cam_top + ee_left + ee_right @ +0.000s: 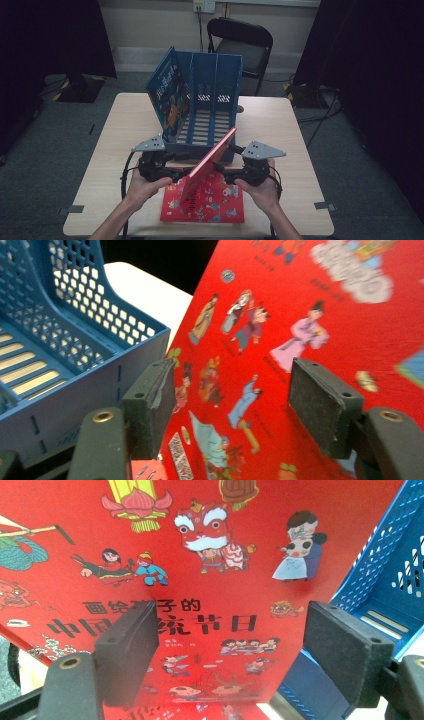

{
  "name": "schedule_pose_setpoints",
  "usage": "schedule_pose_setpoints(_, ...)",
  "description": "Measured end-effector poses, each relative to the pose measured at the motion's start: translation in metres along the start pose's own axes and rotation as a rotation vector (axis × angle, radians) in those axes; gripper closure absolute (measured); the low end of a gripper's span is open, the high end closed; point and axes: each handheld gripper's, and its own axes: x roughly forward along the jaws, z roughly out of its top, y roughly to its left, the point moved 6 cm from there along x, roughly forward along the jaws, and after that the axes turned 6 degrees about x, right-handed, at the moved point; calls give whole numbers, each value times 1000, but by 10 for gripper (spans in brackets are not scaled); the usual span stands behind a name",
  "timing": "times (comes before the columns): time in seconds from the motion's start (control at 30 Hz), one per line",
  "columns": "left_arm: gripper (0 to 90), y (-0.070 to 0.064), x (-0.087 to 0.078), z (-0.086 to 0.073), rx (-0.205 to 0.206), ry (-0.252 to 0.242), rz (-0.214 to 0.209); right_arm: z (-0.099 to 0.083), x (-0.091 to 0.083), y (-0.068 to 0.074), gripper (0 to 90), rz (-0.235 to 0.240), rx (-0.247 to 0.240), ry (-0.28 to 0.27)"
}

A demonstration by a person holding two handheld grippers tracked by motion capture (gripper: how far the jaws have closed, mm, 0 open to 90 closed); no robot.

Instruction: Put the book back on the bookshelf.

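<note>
At the near edge of the light wooden tabletop [280, 125], a flat red picture book [210, 206] lies cover up, its upper part hidden behind a second book. That second item, a thin red hardcover picture book with cartoon figures [207, 165], stands tilted on edge above the flat one, between the two hands; its upper corner reaches the front of the rack. The left tool [172, 173] sits beside the tilted book's left face, and the right tool [227, 175] beside its right face. In the left gripper view the two black pads stand apart with the red cover [300, 320] behind them; the right gripper view shows the same spread stance before the printed cover [210, 545]. Both tools are open, and contact between pads and book cannot be confirmed from any view. Beyond the hands stands a blue perforated plastic file rack with three slots [212, 107]; a blue illustrated book [167, 95] leans in its left slot. A black folding chair [242, 45] stands behind the tabletop, partly hidden by the rack.
</note>
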Motion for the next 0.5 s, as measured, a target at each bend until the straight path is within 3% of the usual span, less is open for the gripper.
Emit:
schedule_pose_setpoints(0.1,338,4,1,-2,8,10,13,2,3,-1,216,10,4,1)
schedule_pose_setpoints(0.5,309,18,1,-11,-35,11,45,11,14,-3,223,24,25,-11)
